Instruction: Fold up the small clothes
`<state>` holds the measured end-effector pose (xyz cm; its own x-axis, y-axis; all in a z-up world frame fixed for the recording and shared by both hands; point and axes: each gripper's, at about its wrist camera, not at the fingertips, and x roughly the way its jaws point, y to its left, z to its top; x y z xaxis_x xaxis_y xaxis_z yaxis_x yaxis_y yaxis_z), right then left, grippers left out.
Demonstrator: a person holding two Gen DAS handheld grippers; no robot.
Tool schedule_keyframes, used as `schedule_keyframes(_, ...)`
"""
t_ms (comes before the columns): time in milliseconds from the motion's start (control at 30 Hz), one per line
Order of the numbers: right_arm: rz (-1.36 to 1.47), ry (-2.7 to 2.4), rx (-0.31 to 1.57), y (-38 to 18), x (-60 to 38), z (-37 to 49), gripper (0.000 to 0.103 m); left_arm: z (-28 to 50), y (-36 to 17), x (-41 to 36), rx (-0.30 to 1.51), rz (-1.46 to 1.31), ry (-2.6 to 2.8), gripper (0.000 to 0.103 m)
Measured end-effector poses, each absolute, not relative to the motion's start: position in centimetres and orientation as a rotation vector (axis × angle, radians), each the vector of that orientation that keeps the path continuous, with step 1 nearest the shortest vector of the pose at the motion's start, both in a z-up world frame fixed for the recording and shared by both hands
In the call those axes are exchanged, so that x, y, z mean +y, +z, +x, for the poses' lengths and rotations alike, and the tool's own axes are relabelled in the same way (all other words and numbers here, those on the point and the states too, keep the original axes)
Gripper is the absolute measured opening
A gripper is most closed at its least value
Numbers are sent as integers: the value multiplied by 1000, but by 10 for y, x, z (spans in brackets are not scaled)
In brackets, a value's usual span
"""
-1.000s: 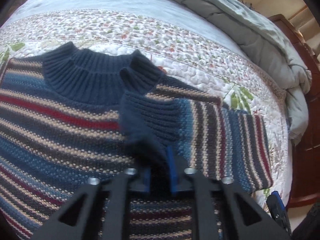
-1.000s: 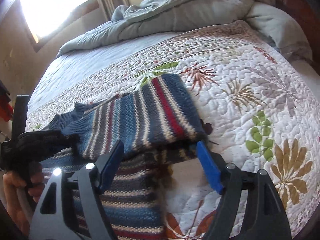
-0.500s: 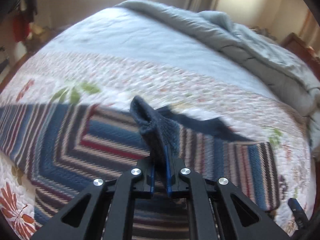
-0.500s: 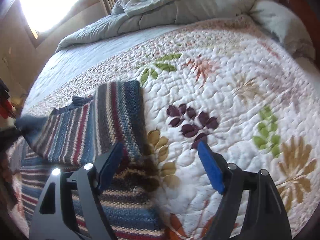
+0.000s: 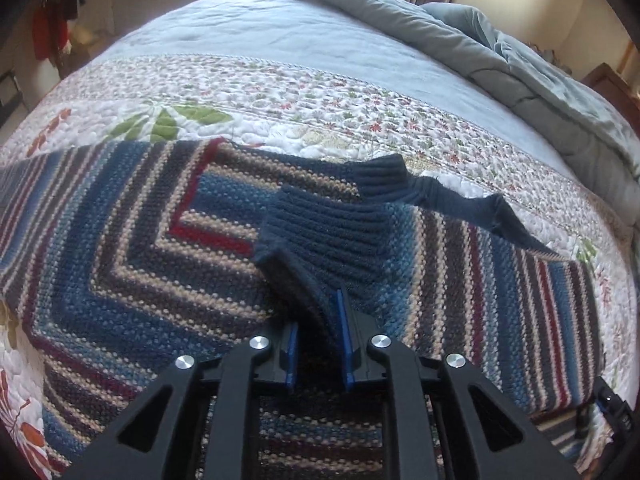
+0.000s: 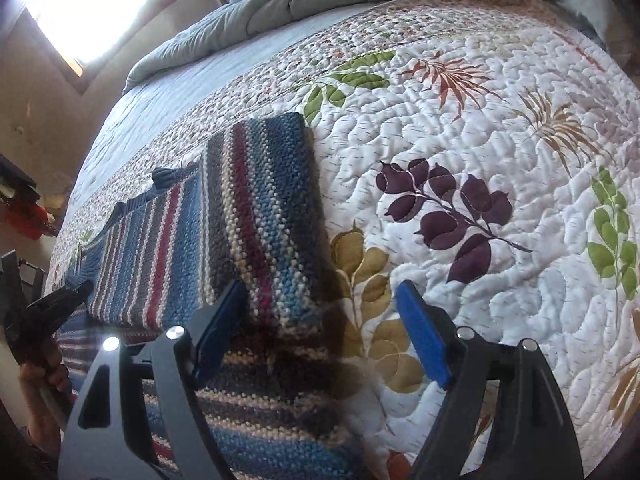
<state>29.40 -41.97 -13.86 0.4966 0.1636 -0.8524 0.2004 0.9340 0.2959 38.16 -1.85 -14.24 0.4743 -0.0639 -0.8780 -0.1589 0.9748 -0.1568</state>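
A striped knit sweater [image 5: 160,240] in blue, red and cream lies flat on the quilt, its navy collar [image 5: 440,196] at the far edge. One sleeve is folded across the body, ending in a navy ribbed cuff [image 5: 320,232]. My left gripper [image 5: 318,320] is just above it with its jaws opening. The cuff's edge stands between the pads, leaning on the right one, with a gap beside the left one. In the right wrist view the sweater's folded side [image 6: 256,208] runs up from my right gripper [image 6: 320,292]. That gripper's jaws are wide and closing, straddling the sweater's edge without touching it.
The floral quilt [image 6: 460,120] spreads to the right of the sweater. A bunched grey duvet [image 5: 500,52] lies along the far side of the bed, with wooden furniture [image 5: 608,80] beyond. A hand [image 6: 40,380] holds the left gripper [image 6: 48,304] at the left edge.
The left gripper carried the sleeve cuff across the sweater's body, laid it down, and its jaws parted. The right gripper sank toward the sweater's folded edge and narrowed a little.
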Motion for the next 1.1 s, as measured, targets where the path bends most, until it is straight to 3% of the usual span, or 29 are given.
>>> schedule_keyframes(67, 401, 40, 1054, -137, -415, 295, 29, 378, -141, -19, 1075, -220, 63, 18)
schedule_keyframes(167, 389, 50, 1048, -132, -411, 293, 23, 375, -139, -23, 1087, -226, 63, 18)
schedule_keyframes(300, 375, 28, 1025, -117, -414, 288, 16, 371, -137, -34, 1113, -203, 56, 30)
schedule_keyframes(367, 333, -34, 1030, -116, -415, 287, 6, 370, -139, -40, 1118, -167, 57, 32)
schedule_keyframes(500, 303, -67, 1058, -126, -418, 288, 7, 370, -145, -40, 1116, -160, 57, 35)
schedule_keyframes(533, 297, -69, 1045, -122, -416, 286, 12, 368, -143, -38, 1115, -170, 54, 36)
schedule_keyframes(600, 247, -83, 1012, -109, -410, 282, 18, 362, -136, -32, 1118, -174, 49, 49)
schedule_keyframes(667, 199, -81, 984, -97, -398, 277, 35, 352, -127, -23, 1106, -153, 48, 56)
schedule_keyframes(800, 171, 12, 988, -88, -370, 274, 42, 325, -108, 31, 1085, -147, 87, 70)
schedule_keyframes(1100, 23, 126, 1108, -123, -297, 280, 53, 307, -115, 245, 1146, -368, 423, 71)
